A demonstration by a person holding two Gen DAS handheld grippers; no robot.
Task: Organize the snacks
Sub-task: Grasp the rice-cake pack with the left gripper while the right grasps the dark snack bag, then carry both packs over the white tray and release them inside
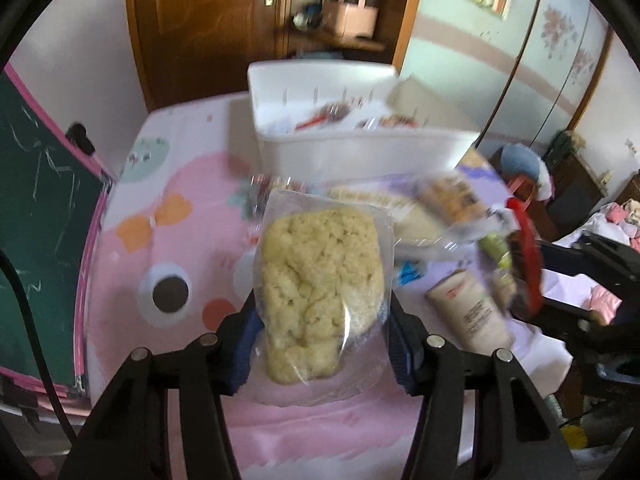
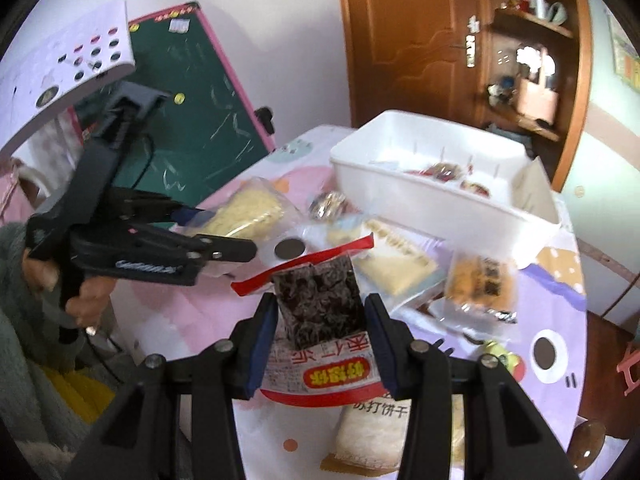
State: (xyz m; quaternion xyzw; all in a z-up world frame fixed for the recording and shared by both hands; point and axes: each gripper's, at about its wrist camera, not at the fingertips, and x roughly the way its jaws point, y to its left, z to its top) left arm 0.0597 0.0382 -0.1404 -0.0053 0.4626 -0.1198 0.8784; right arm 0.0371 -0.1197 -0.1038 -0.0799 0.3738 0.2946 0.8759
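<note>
My left gripper (image 1: 320,320) is shut on a clear pack of pale yellow crumbly cake (image 1: 320,284) and holds it above the pink tablecloth; it also shows in the right wrist view (image 2: 248,208). My right gripper (image 2: 322,320) is shut on a red-edged pack of dark seaweed snack (image 2: 320,300), seen at the right in the left wrist view (image 1: 524,252). A white bin (image 2: 404,196) with a few snacks inside stands at the table's far side; in the left wrist view its wall (image 1: 360,152) faces me.
Loose snack packs (image 2: 400,264) lie on the cartoon tablecloth (image 1: 180,248) in front of the bin, with a cream tube (image 1: 468,308) and an orange-and-black pack (image 2: 480,284). A green chalkboard (image 2: 192,128) leans at the left. A wooden door (image 2: 404,40) is behind.
</note>
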